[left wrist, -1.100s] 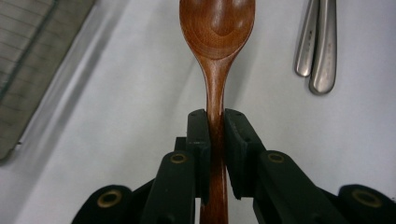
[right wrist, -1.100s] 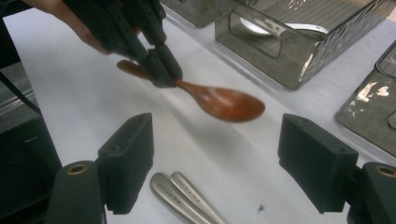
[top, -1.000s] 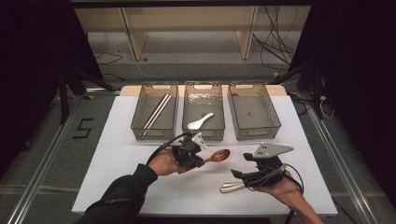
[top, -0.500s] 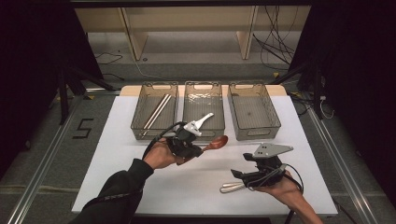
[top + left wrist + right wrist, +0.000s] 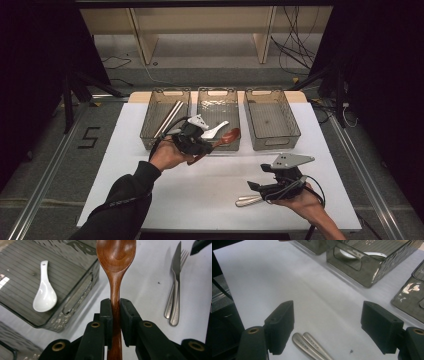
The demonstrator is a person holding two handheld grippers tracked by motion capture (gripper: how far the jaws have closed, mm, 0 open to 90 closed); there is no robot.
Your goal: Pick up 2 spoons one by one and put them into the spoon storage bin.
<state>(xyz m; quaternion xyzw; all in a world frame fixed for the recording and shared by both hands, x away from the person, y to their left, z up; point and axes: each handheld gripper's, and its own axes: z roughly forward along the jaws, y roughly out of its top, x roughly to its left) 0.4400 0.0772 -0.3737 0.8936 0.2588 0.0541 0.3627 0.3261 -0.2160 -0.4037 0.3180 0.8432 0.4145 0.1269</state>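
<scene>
The left hand-held gripper [image 5: 200, 137] pinches a wooden spoon [image 5: 226, 138] by the handle, seen from the high view lifted off the white desk [image 5: 210, 195], with the spoon's bowl over the near edge of the middle bin [image 5: 218, 100]. A white ceramic spoon [image 5: 215, 130] lies in that bin, and long metal pieces sit in the left bin [image 5: 165, 117]; the right bin [image 5: 272, 117] stands beside them. Nearer the front, the right hand-held gripper [image 5: 257, 186] rests low at the desk, just beside a fork and knife [image 5: 248, 201] lying together.

In the left gripper view, the black jaws press on the wooden spoon [image 5: 115, 277] from both sides, its bowl pointing away. Below and to one side is the middle bin [image 5: 75, 300] with the white spoon [image 5: 45, 293] in it; on the other side the knife and fork [image 5: 175, 290] lie on the desk [image 5: 147, 285].

In the right gripper view, the right hand-held gripper [image 5: 327, 327] stands spread wide with nothing between its jaws. Two metal handles [image 5: 309, 345] lie on the desk [image 5: 274, 277] just by the left jaw, and a bin [image 5: 372, 265] stands beyond.
</scene>
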